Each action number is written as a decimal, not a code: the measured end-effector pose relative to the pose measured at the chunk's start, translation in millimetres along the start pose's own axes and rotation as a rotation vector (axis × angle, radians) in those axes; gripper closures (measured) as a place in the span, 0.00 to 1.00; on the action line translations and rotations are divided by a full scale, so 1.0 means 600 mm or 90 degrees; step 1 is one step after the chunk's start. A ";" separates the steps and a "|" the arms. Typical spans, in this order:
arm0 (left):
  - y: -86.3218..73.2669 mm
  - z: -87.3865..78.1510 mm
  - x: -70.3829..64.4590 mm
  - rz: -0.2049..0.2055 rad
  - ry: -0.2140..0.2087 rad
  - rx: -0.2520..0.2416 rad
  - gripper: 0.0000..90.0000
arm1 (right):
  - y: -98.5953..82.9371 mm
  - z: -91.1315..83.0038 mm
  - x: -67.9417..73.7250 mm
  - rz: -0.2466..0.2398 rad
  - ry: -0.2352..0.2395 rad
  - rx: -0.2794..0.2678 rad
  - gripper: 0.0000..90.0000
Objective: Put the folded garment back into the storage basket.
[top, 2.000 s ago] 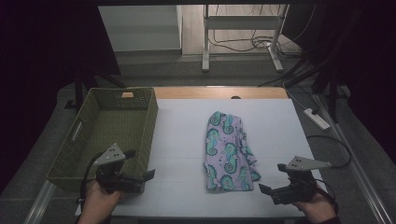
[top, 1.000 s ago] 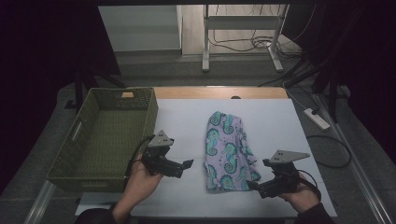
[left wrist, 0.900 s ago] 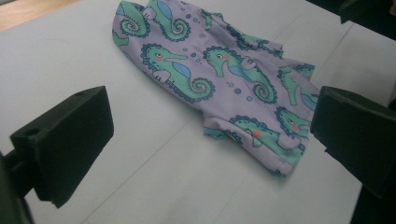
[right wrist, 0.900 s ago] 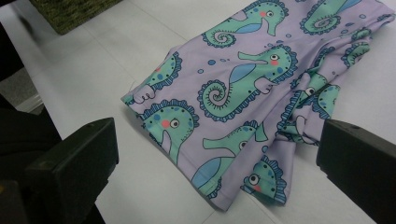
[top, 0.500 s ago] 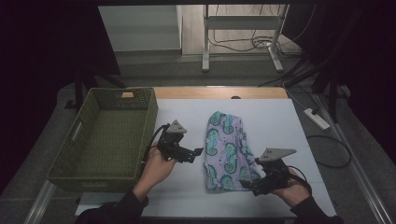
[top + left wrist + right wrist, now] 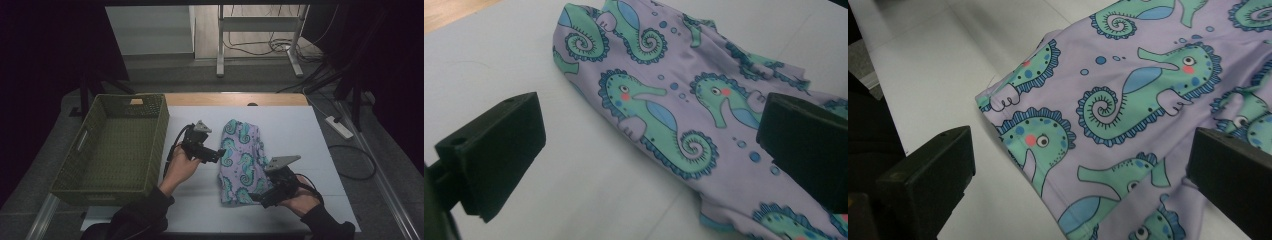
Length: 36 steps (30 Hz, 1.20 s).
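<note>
On the white surface (image 6: 300,130), a folded lilac garment (image 6: 241,160) printed with green seahorses lies right of centre. Left gripper (image 6: 216,154) hovers at the garment's left edge with its jaws spread wide apart. Right gripper (image 6: 257,197) sits at the near right corner, jaws likewise apart, gripping nothing. Green woven basket (image 6: 80,150) stands at the far left.

The left gripper (image 6: 216,154) is held up with its jaws wide apart; the right gripper (image 6: 256,199) sits low, jaws wide too.
</note>
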State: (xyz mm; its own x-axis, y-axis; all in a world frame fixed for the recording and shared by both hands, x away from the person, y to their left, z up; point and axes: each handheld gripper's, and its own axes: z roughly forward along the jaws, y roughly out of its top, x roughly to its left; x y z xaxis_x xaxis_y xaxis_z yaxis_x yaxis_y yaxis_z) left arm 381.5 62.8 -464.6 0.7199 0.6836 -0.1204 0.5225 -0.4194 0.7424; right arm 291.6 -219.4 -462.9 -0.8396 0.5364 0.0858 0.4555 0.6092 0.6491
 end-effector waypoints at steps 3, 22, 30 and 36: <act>0.006 0.017 0.007 0.000 0.003 0.008 0.00 | 0.003 0.010 0.000 -0.007 -0.001 0.009 0.00; 0.032 0.115 0.054 -0.008 0.010 0.028 0.00 | 0.017 0.086 0.001 -0.088 0.035 0.091 0.00; 0.029 0.159 0.073 -0.002 0.032 0.058 0.00 | 0.013 0.113 -0.008 -0.113 0.058 0.126 0.00; 0.023 0.185 0.087 -0.012 0.046 0.078 0.00 | 0.011 0.117 -0.007 -0.122 0.059 0.137 0.00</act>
State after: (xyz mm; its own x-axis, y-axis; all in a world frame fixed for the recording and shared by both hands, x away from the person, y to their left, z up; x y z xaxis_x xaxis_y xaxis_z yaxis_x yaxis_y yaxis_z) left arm 476.9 26.5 -533.8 0.6770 0.7313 -0.0832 0.5906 -0.4722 0.6544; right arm 318.8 -176.7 -512.2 -0.9352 0.3500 0.0530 0.3302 0.8088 0.4866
